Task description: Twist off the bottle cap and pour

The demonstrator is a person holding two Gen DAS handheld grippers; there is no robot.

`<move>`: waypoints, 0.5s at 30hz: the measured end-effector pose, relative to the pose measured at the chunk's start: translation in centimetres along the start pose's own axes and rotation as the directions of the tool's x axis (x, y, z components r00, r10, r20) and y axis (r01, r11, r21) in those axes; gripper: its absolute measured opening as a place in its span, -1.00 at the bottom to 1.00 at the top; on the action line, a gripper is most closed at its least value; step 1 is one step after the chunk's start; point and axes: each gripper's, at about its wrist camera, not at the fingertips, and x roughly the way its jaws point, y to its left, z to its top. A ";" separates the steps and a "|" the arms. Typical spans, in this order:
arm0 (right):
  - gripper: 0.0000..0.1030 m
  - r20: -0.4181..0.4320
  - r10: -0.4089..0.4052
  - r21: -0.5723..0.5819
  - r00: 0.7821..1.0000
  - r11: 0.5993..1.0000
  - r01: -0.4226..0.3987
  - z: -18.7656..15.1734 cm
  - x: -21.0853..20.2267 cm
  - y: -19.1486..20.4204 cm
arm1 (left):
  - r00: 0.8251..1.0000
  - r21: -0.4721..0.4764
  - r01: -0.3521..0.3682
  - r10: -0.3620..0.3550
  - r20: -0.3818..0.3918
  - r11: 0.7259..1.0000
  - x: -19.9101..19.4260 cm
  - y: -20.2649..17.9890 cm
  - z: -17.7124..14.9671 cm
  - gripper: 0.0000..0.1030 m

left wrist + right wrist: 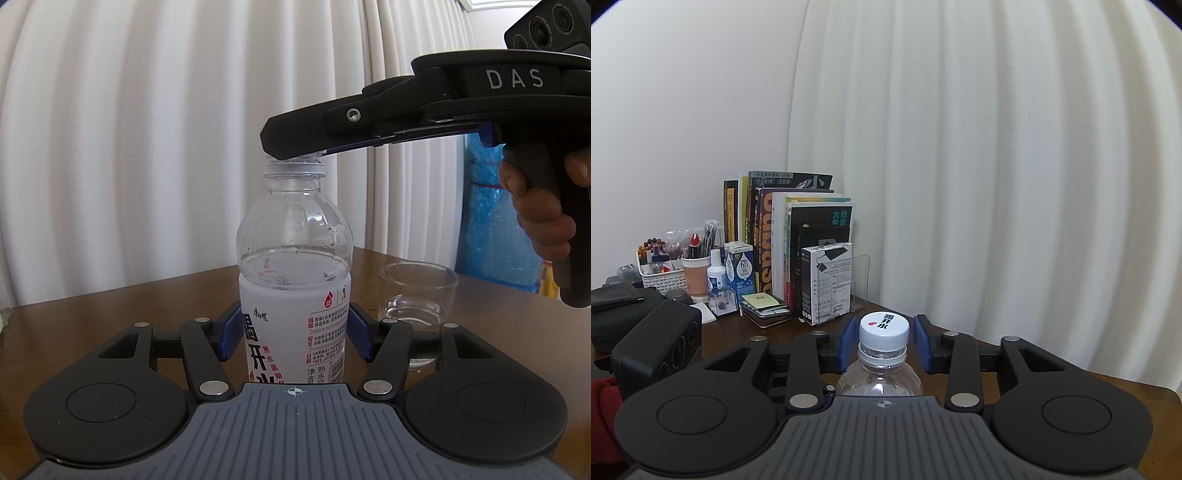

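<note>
While the bottle (293, 280) stands upright on the brown table (110, 310), the left gripper (293, 336) sits around its labelled lower body. Its blue pads (231, 334) lie just beside the label on either side; whether they press it or leave a sliver of gap cannot be told from the left wrist view, so the jaws read as nearly closed around the bottle.

Right gripper (884, 343) is level with the white cap (884, 330), which is on the neck. Jaws partly open: a narrow gap shows between each blue pad (847, 343) and the cap's ribbed side. Nothing held. In the left wrist view the same tool comes in from the upper right, its black fingers covering the cap, a hand (535, 221) wrapped on the grip.

Bottle holds clear liquid up to about the top edge of the label.

An empty-looking clear glass (417, 295) stands on the table near the bottle, to its right. Books (790, 236) and a white basket (661, 273) of small items stand at the far table edge, against the wall and white curtain (997, 166).
</note>
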 end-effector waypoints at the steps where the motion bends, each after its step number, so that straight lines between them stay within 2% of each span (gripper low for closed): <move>1: -0.24 -0.001 0.002 0.000 1.000 1.000 -0.002 0.0 0.0 0.0 | 1.000 0.000 0.000 0.000 0.000 1.000 0.0 0.0 0.0 0.15; 15: -0.17 -0.005 -0.006 -0.031 1.000 0.999 0.006 -0.2 -0.4 0.7 | 1.000 0.001 -0.002 0.002 -0.002 1.000 0.2 0.1 0.0 0.15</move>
